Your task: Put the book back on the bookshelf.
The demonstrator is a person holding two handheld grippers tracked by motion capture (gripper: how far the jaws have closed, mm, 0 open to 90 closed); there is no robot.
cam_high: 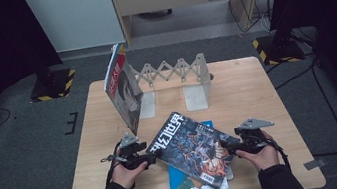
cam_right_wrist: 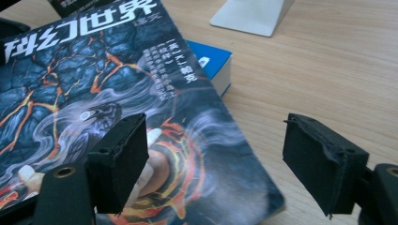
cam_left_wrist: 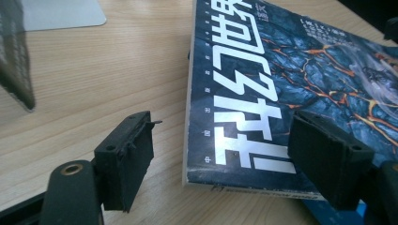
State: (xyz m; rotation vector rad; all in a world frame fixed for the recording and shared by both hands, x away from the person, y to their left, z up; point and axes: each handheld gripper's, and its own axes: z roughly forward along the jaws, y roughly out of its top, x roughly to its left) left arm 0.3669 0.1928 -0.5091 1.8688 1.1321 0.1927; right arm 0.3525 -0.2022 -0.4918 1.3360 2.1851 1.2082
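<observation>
A dark blue magazine (cam_high: 192, 149) with white characters and orange lava art lies skewed on a blue book (cam_high: 190, 186) near the table's front edge. My left gripper (cam_high: 153, 157) sits at the magazine's left corner with its jaws open. In the left gripper view that corner of the magazine (cam_left_wrist: 281, 84) lies between the spread jaws of the left gripper (cam_left_wrist: 223, 140), and neither pad presses on it. My right gripper (cam_high: 228, 152) is at the magazine's right edge, also open. In the right gripper view one jaw of the right gripper (cam_right_wrist: 213, 140) hovers over the cover (cam_right_wrist: 117, 93) and the other over bare wood.
A red and white magazine (cam_high: 123, 93) stands leaning against the left end of a grey expanding book stand (cam_high: 174, 81) at the back of the wooden table (cam_high: 257, 91). The stand's flat foot (cam_right_wrist: 251, 16) lies beyond the blue book (cam_right_wrist: 211, 58).
</observation>
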